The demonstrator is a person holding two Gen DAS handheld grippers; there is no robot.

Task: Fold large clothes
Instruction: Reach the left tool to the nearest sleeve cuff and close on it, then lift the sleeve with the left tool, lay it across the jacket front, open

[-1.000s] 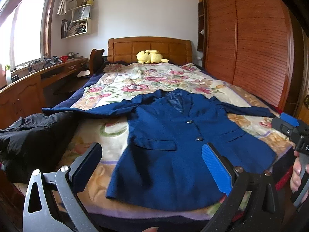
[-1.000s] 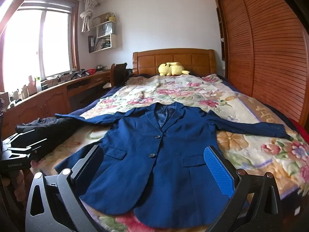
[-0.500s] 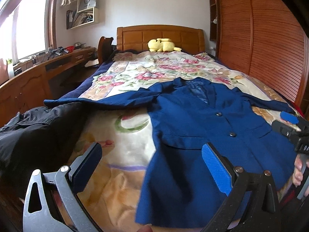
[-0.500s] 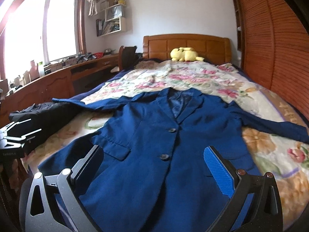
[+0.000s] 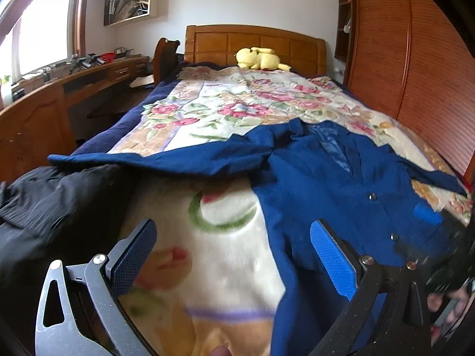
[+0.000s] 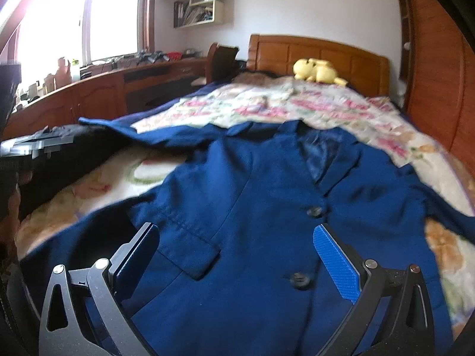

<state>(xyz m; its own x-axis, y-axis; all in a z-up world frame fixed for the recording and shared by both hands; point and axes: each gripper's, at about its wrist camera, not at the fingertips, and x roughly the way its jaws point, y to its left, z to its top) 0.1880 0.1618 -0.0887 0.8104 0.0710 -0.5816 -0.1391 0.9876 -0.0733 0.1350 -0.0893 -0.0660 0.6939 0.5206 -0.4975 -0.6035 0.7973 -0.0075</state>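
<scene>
Both grippers, the left gripper (image 5: 233, 255) and right gripper (image 6: 237, 255), fingers spread wide and empty, are now brought low over the blue jacket (image 6: 267, 207), probably for a first grasp, though blur hides contact.

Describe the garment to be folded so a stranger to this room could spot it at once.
Start at the wooden bed with the floral blanket. Spread flat on its near end, front up, sleeves out, lies the navy blazer. Its bright blue cloth and dark front buttons set it apart from the crumpled black garment beside its sleeve.
</scene>
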